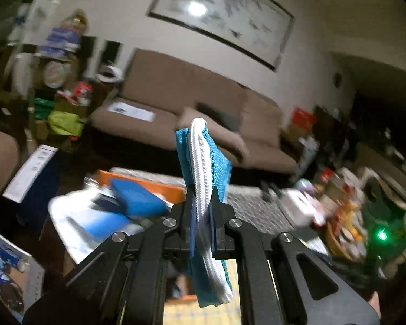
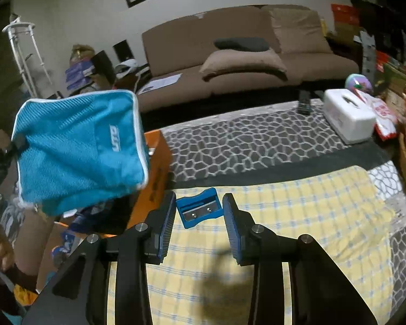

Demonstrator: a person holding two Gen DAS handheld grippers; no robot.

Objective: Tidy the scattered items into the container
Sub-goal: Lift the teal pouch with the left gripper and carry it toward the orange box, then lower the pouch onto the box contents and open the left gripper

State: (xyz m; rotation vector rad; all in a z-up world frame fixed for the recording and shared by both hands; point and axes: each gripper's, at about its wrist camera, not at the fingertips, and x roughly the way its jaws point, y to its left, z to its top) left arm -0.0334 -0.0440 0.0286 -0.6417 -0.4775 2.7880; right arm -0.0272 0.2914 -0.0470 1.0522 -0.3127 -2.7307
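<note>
1. Table point(image 2: 257, 140): grey cobble-pattern cover w/ a yellow checked cloth point(image 2: 297, 216) on the near part. White tissue box point(image 2: 347, 117) far right, orange box point(image 2: 155, 159) at the left edge. Brown sofa point(image 2: 243, 54) behind.
2. Blue zip pouch point(image 2: 78, 149): the container, I'd judge. Held up in the air, well left of the cloth, hanging off one corner; white piping round the edge. From the left wrist cam its white zip edge runs straight away from the lens.
3. Left claw point(image 1: 201, 211): pinched nearly shut on the pouch's zip edge, fabric between the pads. Can't tell if the zip is open.
4. Right claw point(image 2: 199, 216): partly open, nothing gripped, pointing down at the cloth.
5. Blue pencil sharpener point(image 2: 199, 207): flat on the yellow cloth, blade face up. In view it sits right between the right claw's tips, just past them, touching neither. Long axis lies roughly across the gap, tilted a bit.
6. Key relation: right claw is much the nearer to the sharpener. Prob next: drop onto it and close, then carry left to the pouch. Risk: small, flat item may slip.
</note>
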